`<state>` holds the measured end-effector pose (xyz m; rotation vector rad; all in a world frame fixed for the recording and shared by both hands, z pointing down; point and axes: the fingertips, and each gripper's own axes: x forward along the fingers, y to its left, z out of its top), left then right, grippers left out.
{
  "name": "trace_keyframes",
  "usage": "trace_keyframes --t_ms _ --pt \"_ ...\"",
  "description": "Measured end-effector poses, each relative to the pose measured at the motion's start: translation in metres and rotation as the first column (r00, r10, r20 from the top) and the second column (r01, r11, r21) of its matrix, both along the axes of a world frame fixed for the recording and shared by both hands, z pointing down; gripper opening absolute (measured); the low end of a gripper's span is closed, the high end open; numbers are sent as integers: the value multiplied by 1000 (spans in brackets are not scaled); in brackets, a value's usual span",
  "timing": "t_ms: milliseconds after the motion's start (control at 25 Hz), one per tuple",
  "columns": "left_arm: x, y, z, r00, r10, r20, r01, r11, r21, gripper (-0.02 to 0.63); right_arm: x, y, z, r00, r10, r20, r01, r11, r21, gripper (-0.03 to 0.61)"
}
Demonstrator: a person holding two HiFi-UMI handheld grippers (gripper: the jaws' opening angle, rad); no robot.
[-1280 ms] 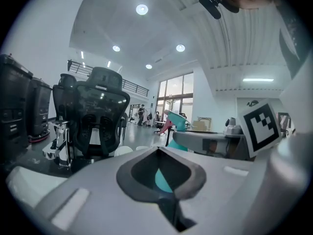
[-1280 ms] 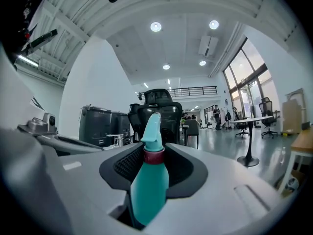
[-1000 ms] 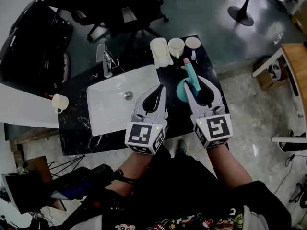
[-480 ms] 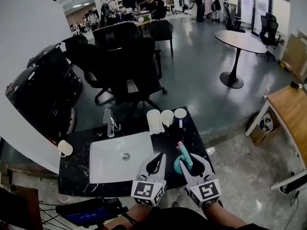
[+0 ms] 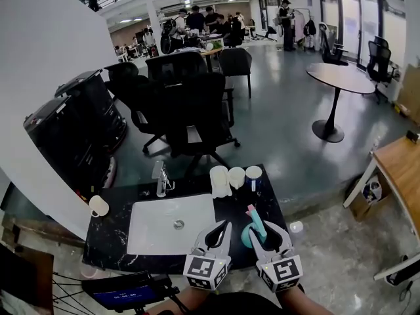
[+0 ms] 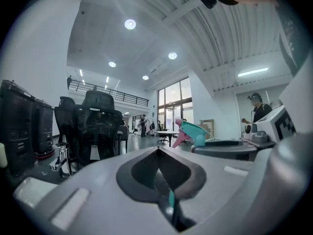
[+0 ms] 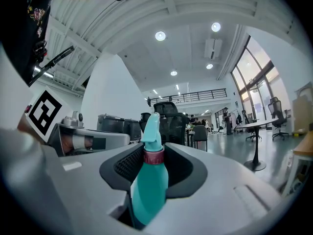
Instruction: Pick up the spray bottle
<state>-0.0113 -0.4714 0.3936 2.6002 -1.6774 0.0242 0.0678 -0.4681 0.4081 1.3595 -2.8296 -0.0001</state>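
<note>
The teal spray bottle has a pink nozzle and a dark red collar. It stands upright between the jaws of my right gripper, over the right end of the black counter. In the right gripper view the bottle fills the gap and both jaws press on its body, with the right gripper shut on it. My left gripper is beside it over the sink's right edge, its jaws together and holding nothing. The left gripper view shows that gripper shut and the bottle's spray head off to the right.
A white sink with a chrome faucet is set in the counter. A white container and two cups stand at its back right, and a mug sits at the far left. Office chairs and a round table lie beyond.
The head view has swung up from the counter to take in the room, so the grippers look smaller. The right gripper has kept hold of the bottle and the left has stayed shut.
</note>
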Motion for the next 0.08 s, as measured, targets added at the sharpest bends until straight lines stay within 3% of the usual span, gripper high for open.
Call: trace_keyframes --t_ms 80 --pt "2 0 0 1000 -2 0 2 1000 4 1 2 0 0 1000 -5 2 5 1000 -3 153"
